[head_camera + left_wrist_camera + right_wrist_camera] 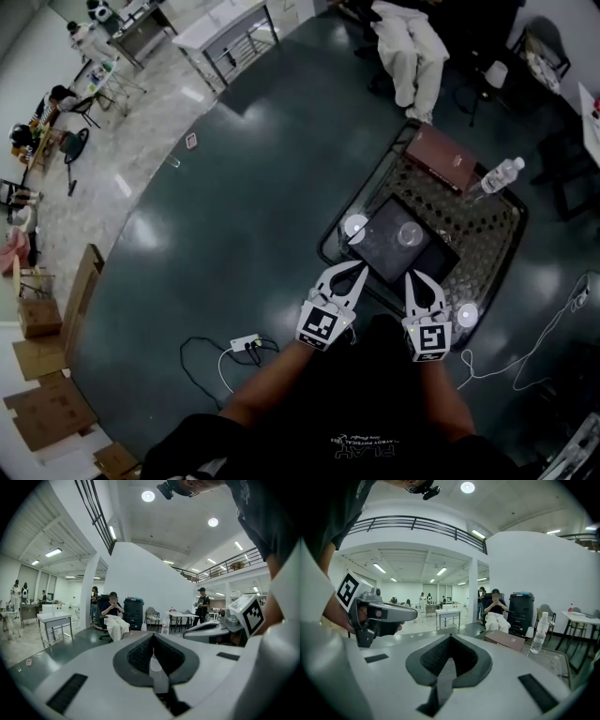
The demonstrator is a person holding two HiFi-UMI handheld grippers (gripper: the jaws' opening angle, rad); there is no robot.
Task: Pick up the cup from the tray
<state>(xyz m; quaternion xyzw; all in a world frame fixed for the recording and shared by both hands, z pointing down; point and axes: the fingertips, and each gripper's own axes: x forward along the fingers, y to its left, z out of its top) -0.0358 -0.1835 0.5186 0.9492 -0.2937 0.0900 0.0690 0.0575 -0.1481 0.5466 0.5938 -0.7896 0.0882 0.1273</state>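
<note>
On the dark tray (380,251) on the glass table (492,246), the clear cup (410,234) stands upright and untouched, just ahead of both grippers and nearer the right one. Left gripper (346,273) and right gripper (418,281) hover at the table's near edge, jaws pressed together with nothing between them, so this looks like the approach step, grasp not begun. Next move likely needs the right jaws spread wide, then moved forward and down to flank the cup wall, closing gently since it looks light and could tip
</note>
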